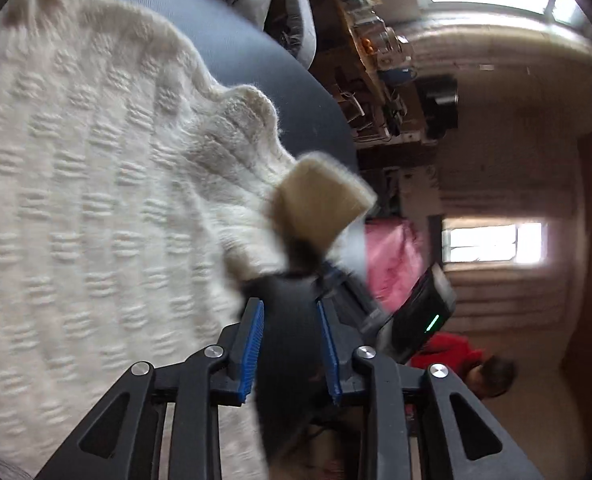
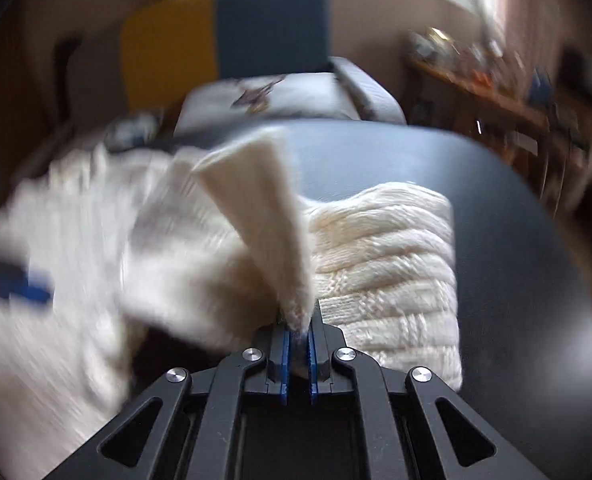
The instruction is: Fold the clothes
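In the left wrist view, the left gripper shows its two black fingers with blue ribbed pads standing apart, with nothing between them but the dark surface beyond. A cream-white knitted sweater with a raised dash pattern fills the left half of the picture, spread over a dark grey-blue rounded tabletop. Its wavy edge runs diagonally toward the gripper, ending in a tan ribbed cuff that sits just ahead of the fingertips, blurred; whether it touches anything cannot be told. To the right, the other hand-held black device with a green light appears, next to a pink cloth. Farther off are a cluttered wooden shelf, a bright window and a person in a red top low in the room.

In the right wrist view, the right gripper has its blue pads drawn close together and clamped on a pointed fold of the same cream-white sweater, which rises from the fingertips as a lifted flap. To the right of the flap, a thickly cabled part of the knit lies flat on the dark tabletop. The left side of the garment is smeared by motion blur, and a blue streak at the far left edge cannot be identified. Behind the table stands a chair with a yellow and blue back, carrying a pale cushion.
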Demonstrator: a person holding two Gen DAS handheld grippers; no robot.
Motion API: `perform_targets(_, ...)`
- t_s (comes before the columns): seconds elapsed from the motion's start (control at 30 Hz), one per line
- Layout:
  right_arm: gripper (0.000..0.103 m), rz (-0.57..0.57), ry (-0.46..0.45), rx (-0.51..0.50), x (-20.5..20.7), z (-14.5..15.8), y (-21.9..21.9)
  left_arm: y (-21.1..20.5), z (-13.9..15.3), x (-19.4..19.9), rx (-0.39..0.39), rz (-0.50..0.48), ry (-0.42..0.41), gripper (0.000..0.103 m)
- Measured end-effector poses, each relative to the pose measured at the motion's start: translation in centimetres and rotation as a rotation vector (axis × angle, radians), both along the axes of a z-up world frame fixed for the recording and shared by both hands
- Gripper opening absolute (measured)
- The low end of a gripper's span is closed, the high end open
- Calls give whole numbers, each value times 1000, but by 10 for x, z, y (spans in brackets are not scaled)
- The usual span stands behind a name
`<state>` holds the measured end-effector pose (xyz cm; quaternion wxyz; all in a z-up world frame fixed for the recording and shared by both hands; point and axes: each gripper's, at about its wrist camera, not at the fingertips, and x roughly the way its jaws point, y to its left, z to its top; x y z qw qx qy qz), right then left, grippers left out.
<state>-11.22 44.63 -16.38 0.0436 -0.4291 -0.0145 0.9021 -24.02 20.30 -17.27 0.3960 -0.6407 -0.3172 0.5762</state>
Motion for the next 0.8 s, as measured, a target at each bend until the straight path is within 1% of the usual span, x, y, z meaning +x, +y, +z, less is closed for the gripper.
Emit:
perform_targets(0.03, 8, 11, -2, 32, 2, -2, -5, 4, -3, -5, 19, 17, -28, 27)
perform_targets(0.1, 8, 24, 1, 82, 5, -4, -11, 13, -4, -14, 40, 43, -50, 32)
perform_targets(0.17, 8, 34, 3, 115, 8, -6, -15, 26, -9, -21, 62, 47, -91, 34)
perform_targets(0.2, 8, 37, 5, 125, 9, -6, -16, 32, -12, -24, 60, 49, -105, 35)
perform_targets(0.27, 8, 38, 11, 129, 13, -5, -14, 42, -18, -28, 20, 63, -111, 36)
perform_targets(0.37, 8, 43, 15, 132, 14, -5, -15, 55, -26, -33, 32, 64, -148, 37)
perform_targets(0.43, 8, 47, 18, 130, 14, -4, -15, 64, -31, -37, -3, 64, -146, 38)
perform_targets(0.53, 8, 49, 20, 132, 15, -3, -16, 85, -43, -40, -48, 44, -165, 38)
perform_targets(0.57, 8, 45, 21, 131, 15, -3, -16, 91, -43, -40, -59, 43, -157, 35)
perform_targets(0.6, 8, 38, 24, 127, 16, -1, -15, 95, -40, -40, -63, 48, -126, 20)
perform_targets(0.63, 11, 30, 26, 123, 17, 0, -14, 100, -38, -41, -68, 54, -96, 11)
perform_targets(0.67, 13, 13, 36, 106, 18, 4, -10, 104, -32, -41, -69, 57, -59, 5)
perform_targets(0.7, 23, -18, 55, 73, 22, 9, -4, 108, -23, -41, -63, 54, -10, 6)
perform_targets(0.73, 47, -48, 74, 40, 25, 15, 2, 110, -12, -41, -58, 52, 38, 6)
perform_targets(0.77, 58, -83, 98, -15, 30, 22, 11, 110, 2, -42, -55, 51, 85, 6)
perform_targets(0.8, 76, -125, 130, -98, 37, 28, 22, 109, 14, -44, -53, 52, 126, 6)
